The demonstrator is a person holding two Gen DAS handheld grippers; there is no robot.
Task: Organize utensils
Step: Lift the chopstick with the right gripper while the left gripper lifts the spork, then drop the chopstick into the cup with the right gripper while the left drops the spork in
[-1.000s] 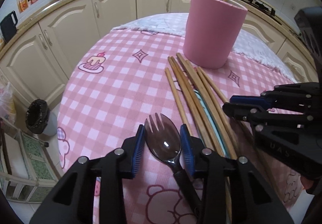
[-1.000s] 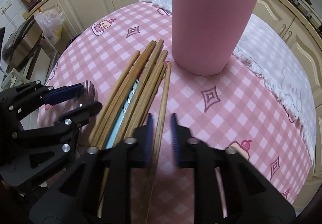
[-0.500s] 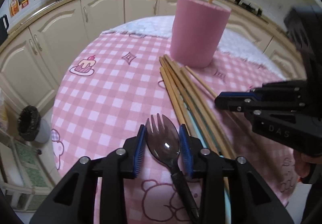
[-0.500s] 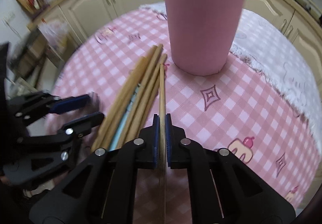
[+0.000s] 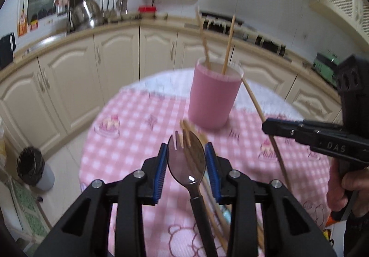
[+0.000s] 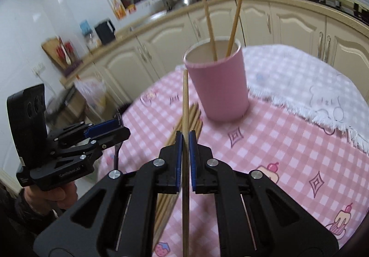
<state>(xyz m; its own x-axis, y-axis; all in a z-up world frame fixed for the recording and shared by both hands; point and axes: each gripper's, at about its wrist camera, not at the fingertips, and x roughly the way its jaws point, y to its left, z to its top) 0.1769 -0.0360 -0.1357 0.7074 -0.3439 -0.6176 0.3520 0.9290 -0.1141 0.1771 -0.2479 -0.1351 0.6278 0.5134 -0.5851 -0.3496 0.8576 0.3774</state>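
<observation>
My left gripper (image 5: 186,152) is shut on a dark translucent spork (image 5: 186,160) and holds it above the pink checked tablecloth (image 5: 129,141). My right gripper (image 6: 185,139) is shut on one wooden chopstick (image 6: 185,100), lifted off the table and pointing toward the pink cup (image 6: 216,86). The cup (image 5: 213,97) stands upright with two chopsticks in it. A bundle of several chopsticks (image 6: 191,118) lies on the cloth in front of the cup. The right gripper (image 5: 267,129) shows at the right in the left wrist view, the left gripper (image 6: 120,129) at the left in the right wrist view.
The round table has a white fringed cloth (image 6: 311,86) behind the cup. Cream kitchen cabinets (image 5: 92,67) curve around the back. A black bin (image 5: 31,164) stands on the floor at the left, and a plastic bag (image 6: 92,93) sits by the cabinets.
Both grippers have risen off the table. The right gripper closed on one chopstick and lifted it. The left gripper lifted the spork with it.
</observation>
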